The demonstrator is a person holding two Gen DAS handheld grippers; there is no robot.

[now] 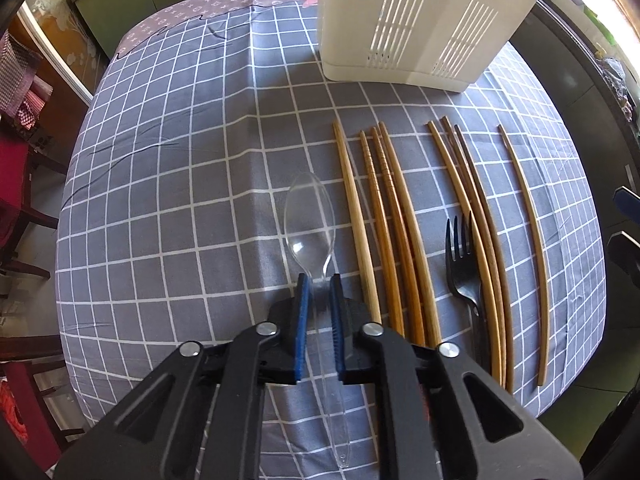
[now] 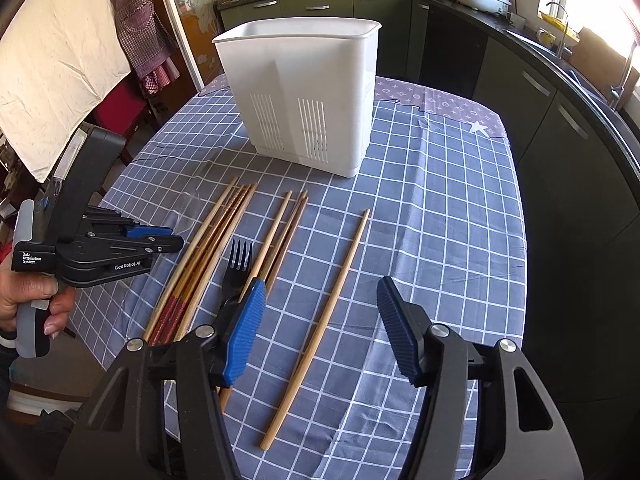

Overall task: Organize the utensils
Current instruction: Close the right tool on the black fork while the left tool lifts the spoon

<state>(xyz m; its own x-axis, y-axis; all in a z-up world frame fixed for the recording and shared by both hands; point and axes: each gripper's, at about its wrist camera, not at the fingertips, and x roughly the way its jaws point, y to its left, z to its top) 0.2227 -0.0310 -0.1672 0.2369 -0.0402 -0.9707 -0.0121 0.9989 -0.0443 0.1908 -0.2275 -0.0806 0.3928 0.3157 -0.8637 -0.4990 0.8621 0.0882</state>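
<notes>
While the white caddy [image 1: 420, 20] stands behind the utensils | your left gripper [image 1: 319, 280] pinches the clear spoon [image 1: 310, 216] | your right gripper [image 2: 320, 320] gapes, empty.

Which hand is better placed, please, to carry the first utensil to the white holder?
The left. Its tongs are shut on the clear spoon at its neck, ready to lift. The right tongs stand open above a lone chopstick, gripping nothing. The white holder is empty-topped and unobstructed.
</notes>
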